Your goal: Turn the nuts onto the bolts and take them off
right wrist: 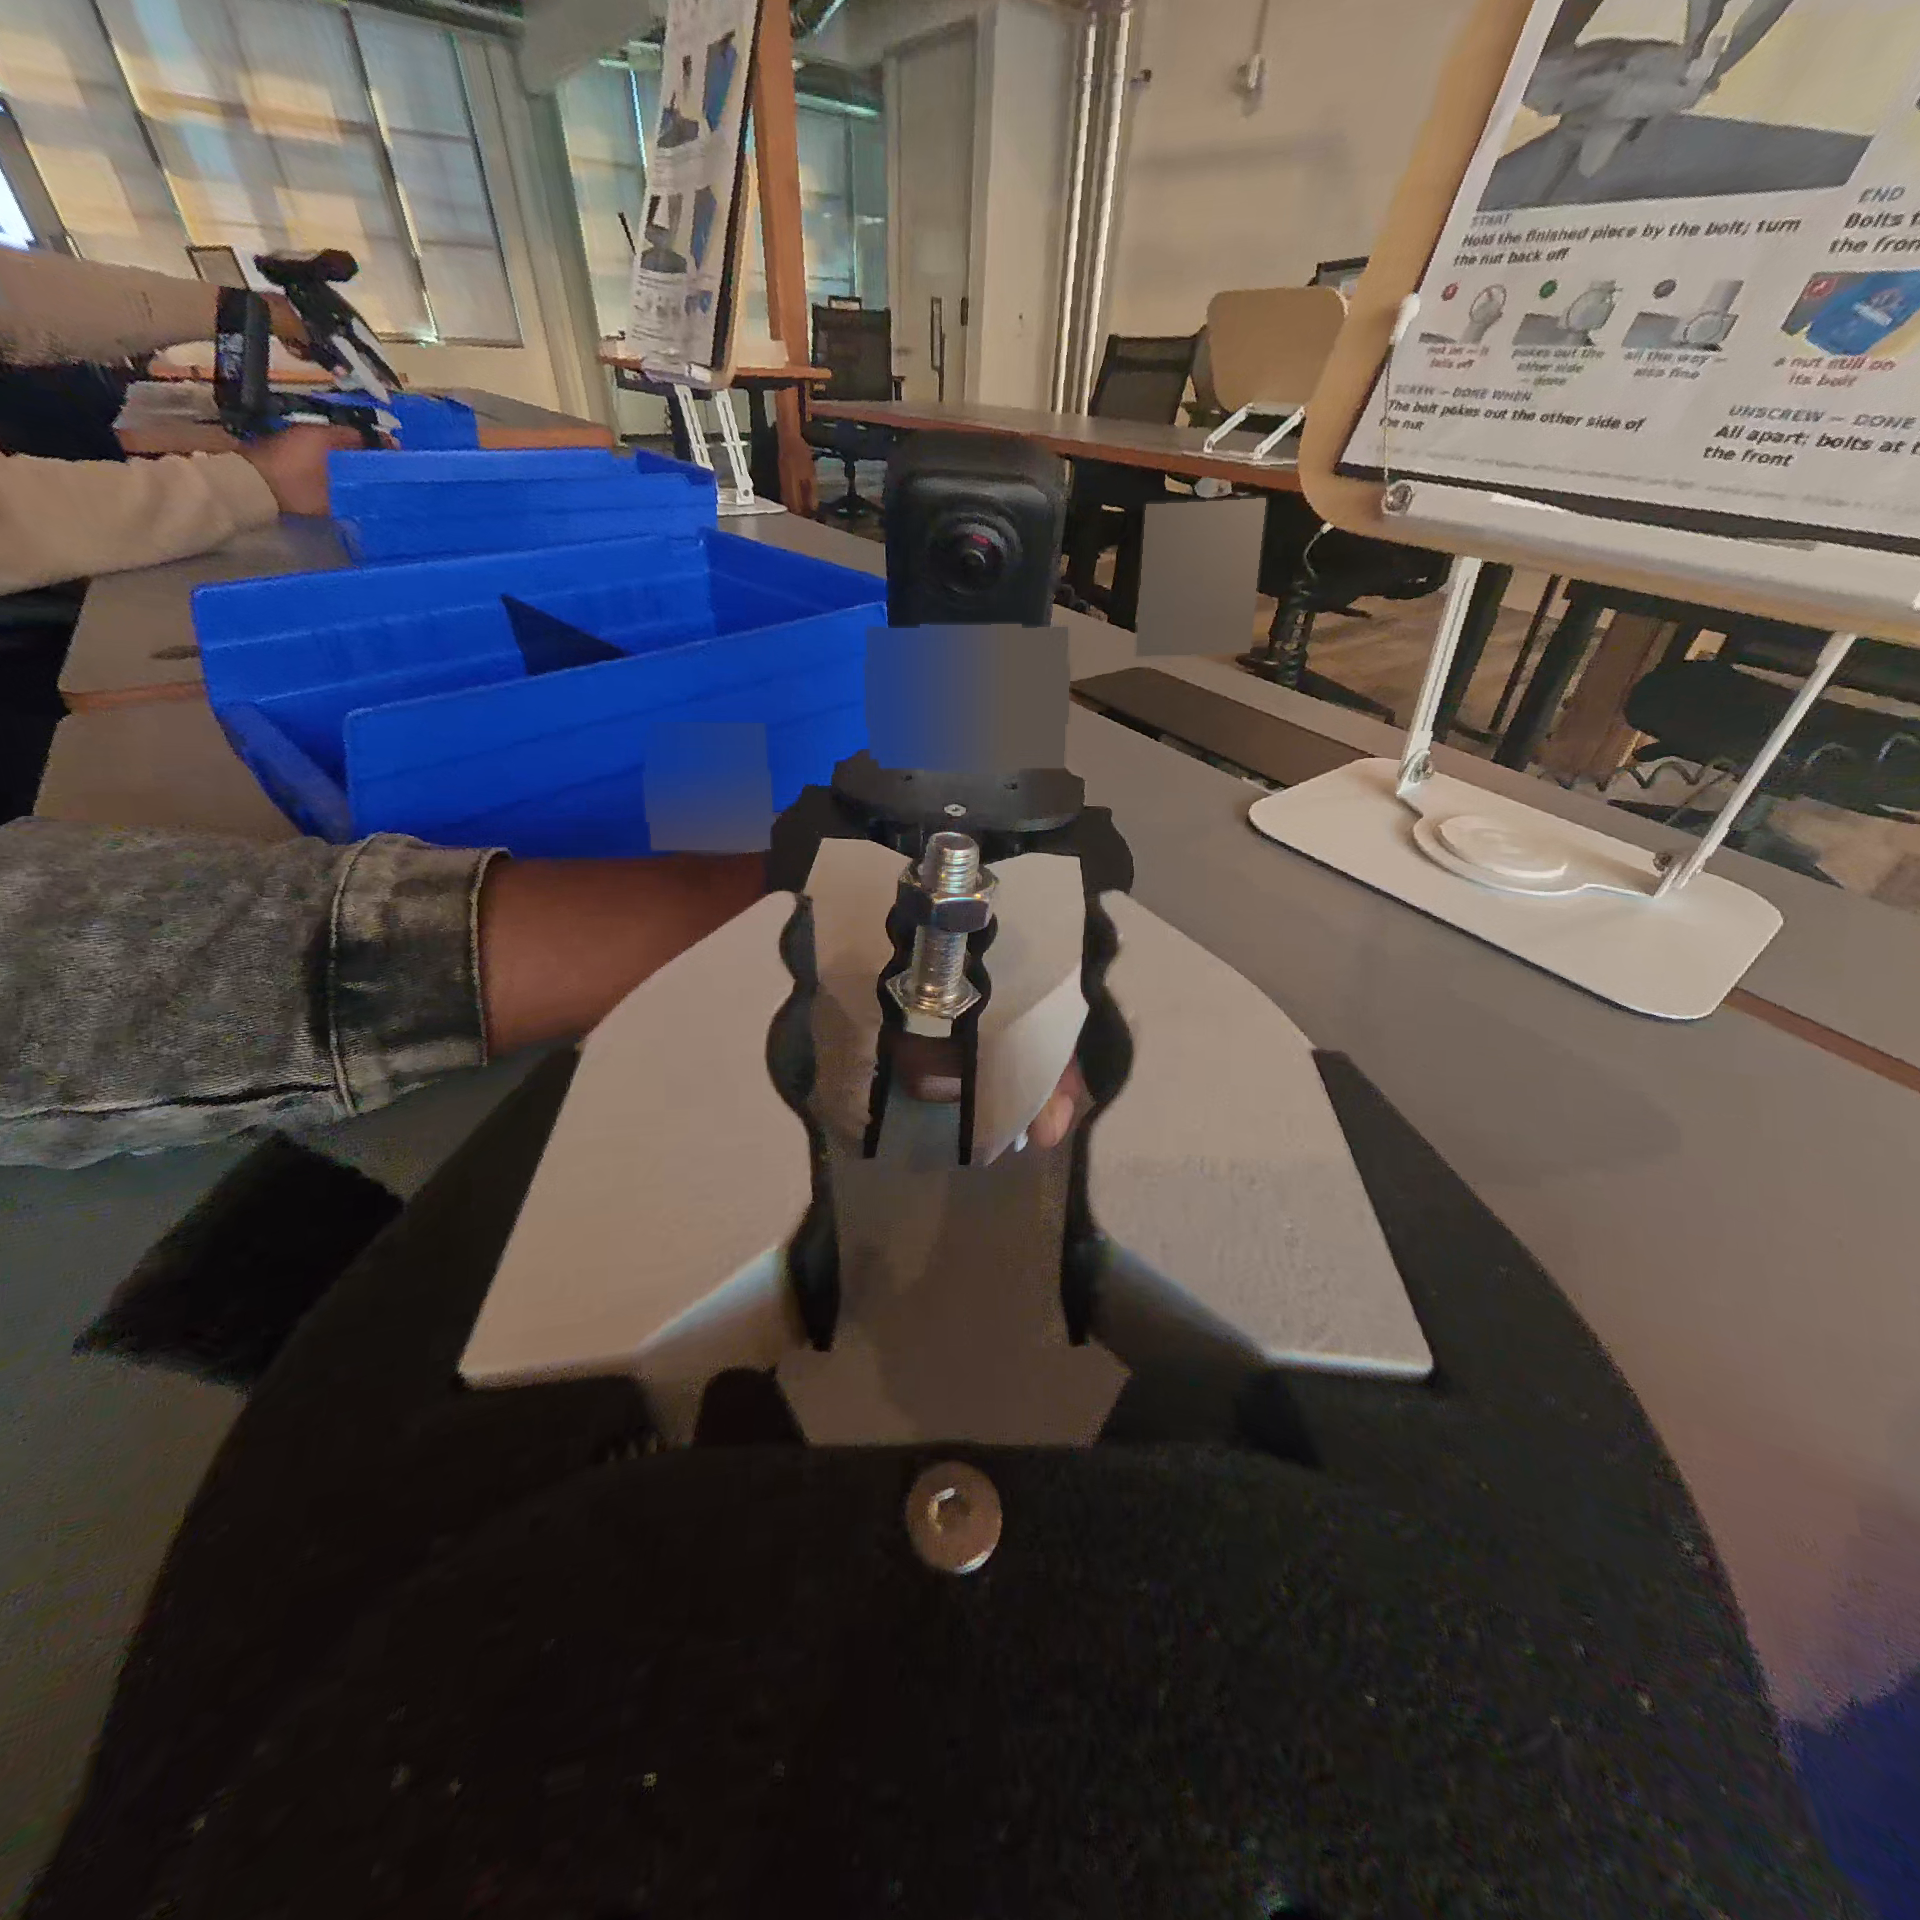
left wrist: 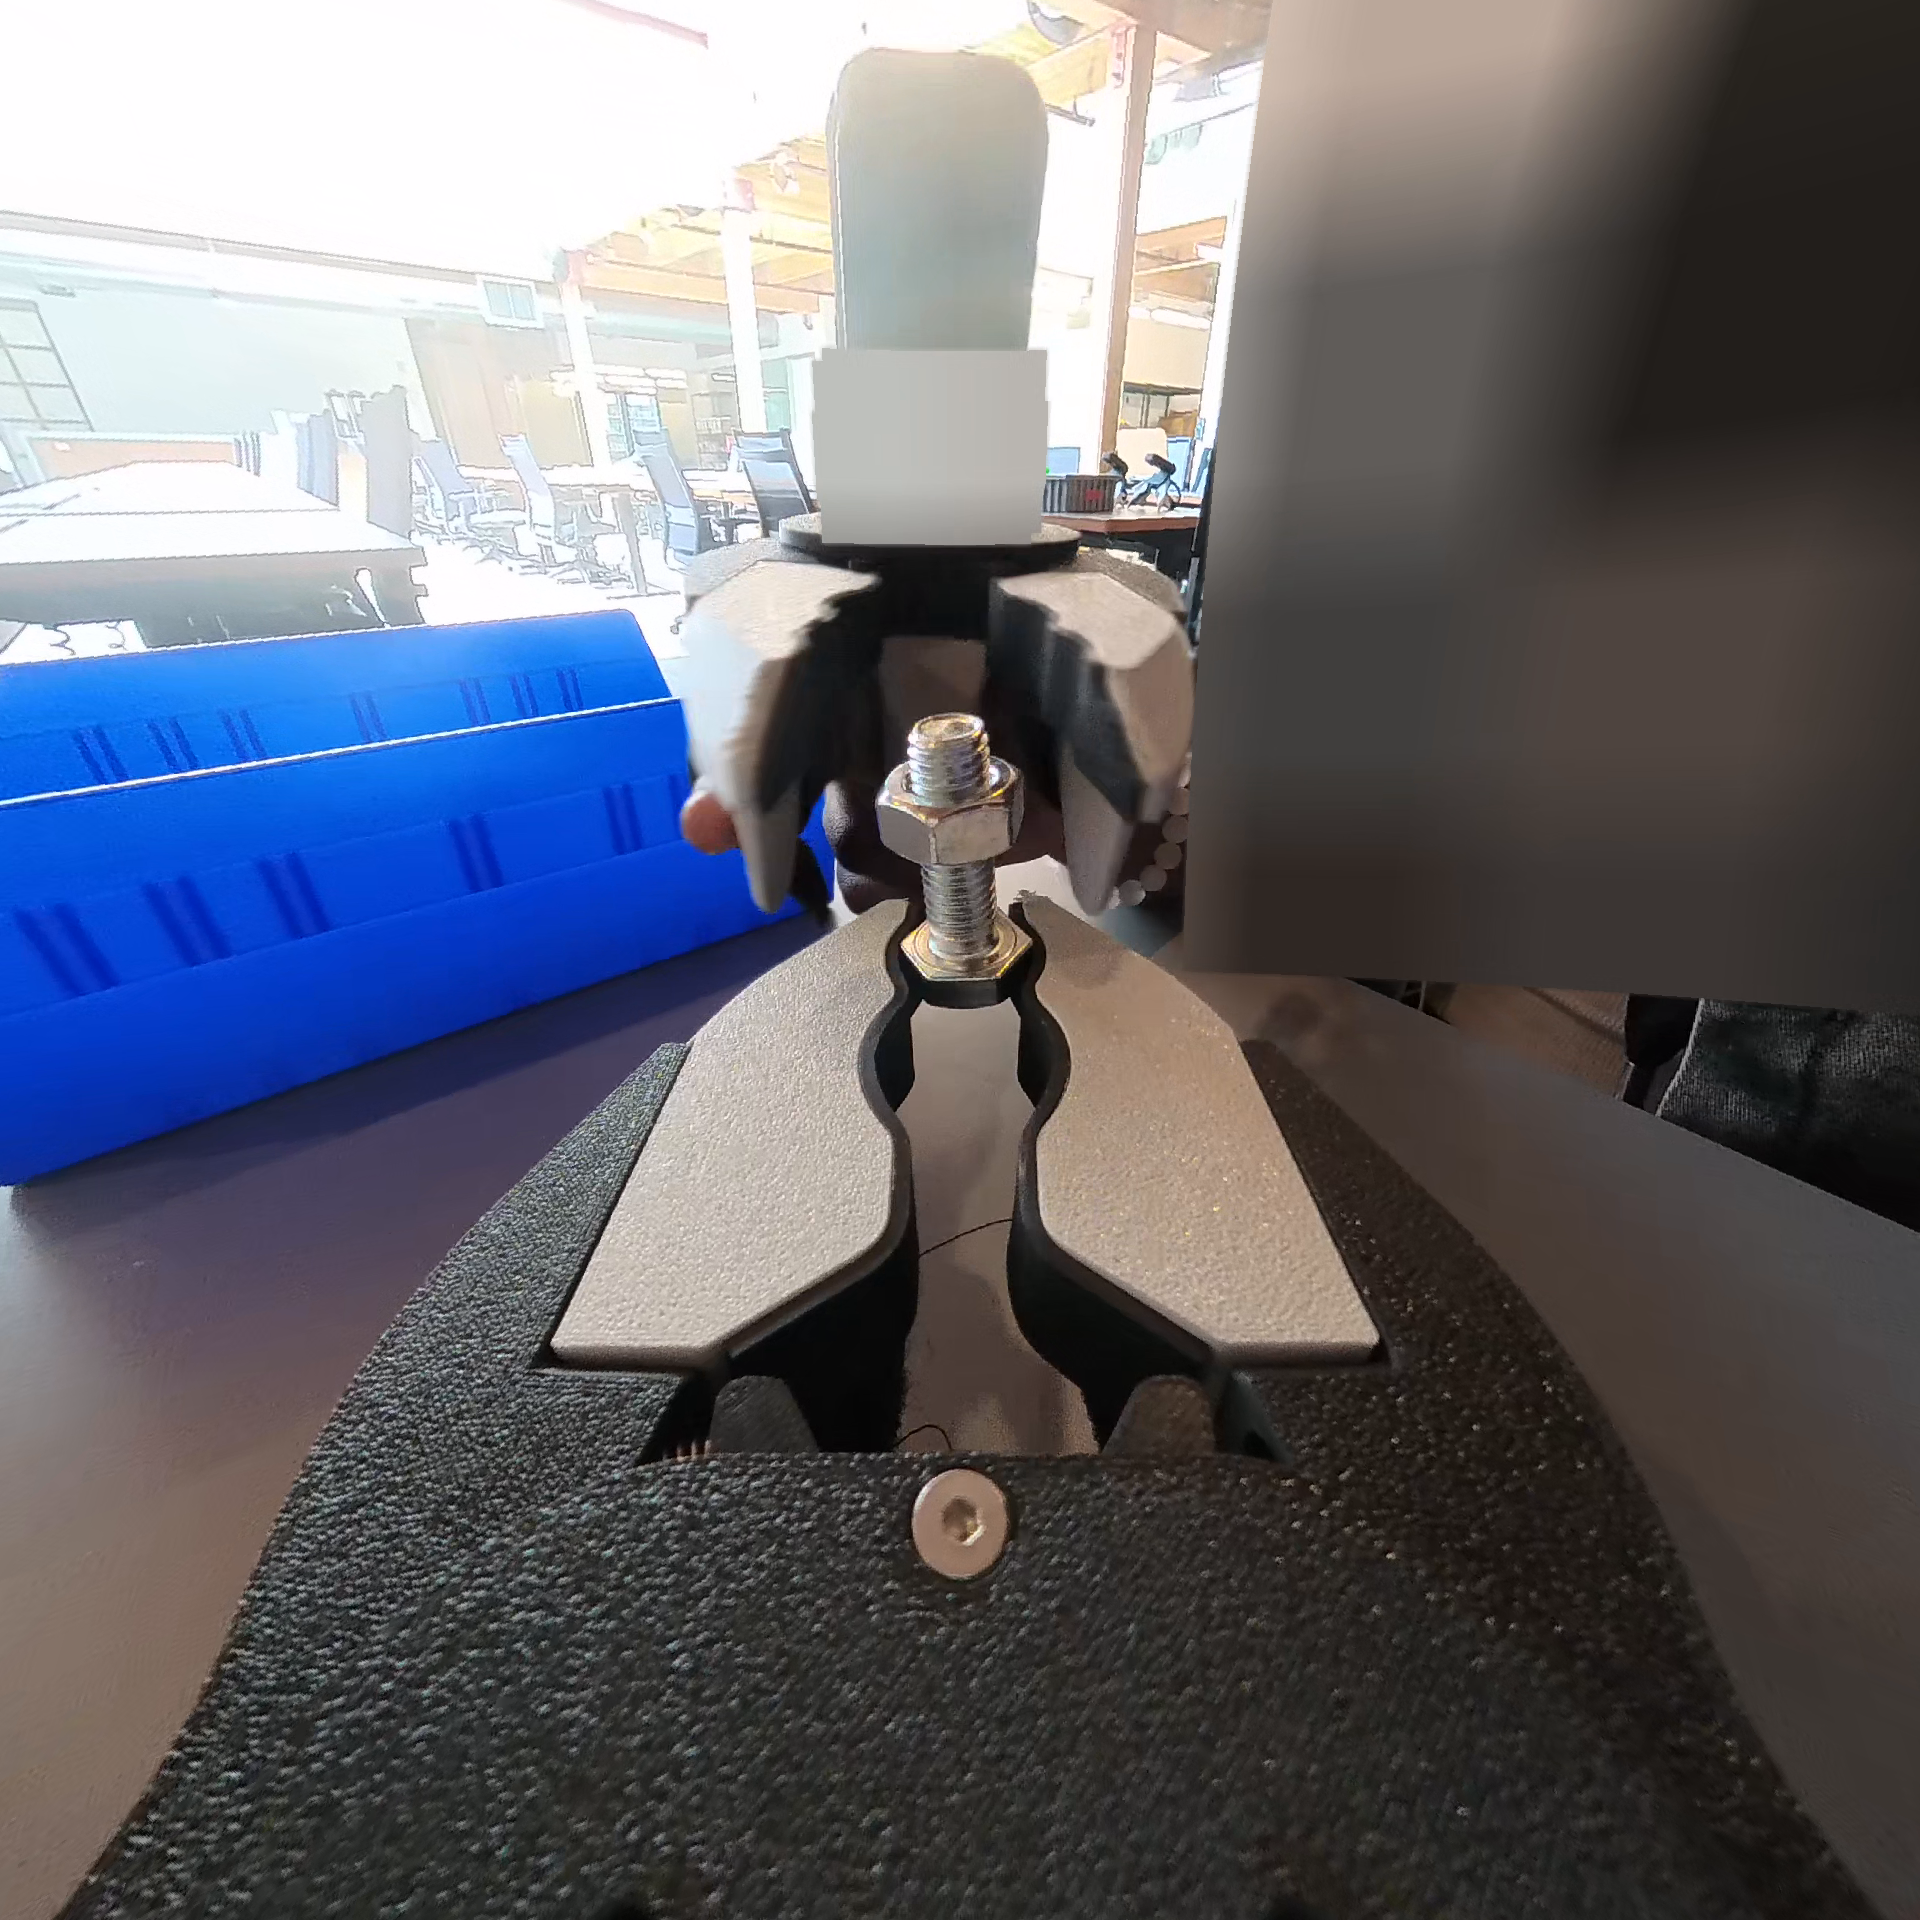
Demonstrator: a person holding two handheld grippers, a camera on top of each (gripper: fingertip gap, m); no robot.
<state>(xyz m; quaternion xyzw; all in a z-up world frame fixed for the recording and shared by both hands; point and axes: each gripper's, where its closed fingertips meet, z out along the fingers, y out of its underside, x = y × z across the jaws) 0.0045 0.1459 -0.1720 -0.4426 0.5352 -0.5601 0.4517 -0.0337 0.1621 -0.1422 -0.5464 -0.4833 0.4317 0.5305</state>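
Note:
A steel bolt (left wrist: 958,914) stands upright with its hex head clamped between the tips of my left gripper (left wrist: 964,940), which is shut on it. A hex nut (left wrist: 951,821) sits on the thread near the top, with a few turns of thread showing above it. My right gripper (left wrist: 935,883) faces it from the far side, its jaws open on either side of the nut and apart from it. In the right wrist view, my right gripper (right wrist: 948,925) stands wide open around the nut (right wrist: 948,906), and the left gripper (right wrist: 935,1003) pinches the bolt (right wrist: 938,951) at its head.
A blue divided bin (right wrist: 540,717) stands on the grey table (right wrist: 1455,1143) at the left; it also shows in the left wrist view (left wrist: 312,883). An instruction board on a white stand (right wrist: 1507,894) is at the right. Another person's grippers (right wrist: 312,312) work at a far bin. The grippers' ends are close to 4 cm from one another.

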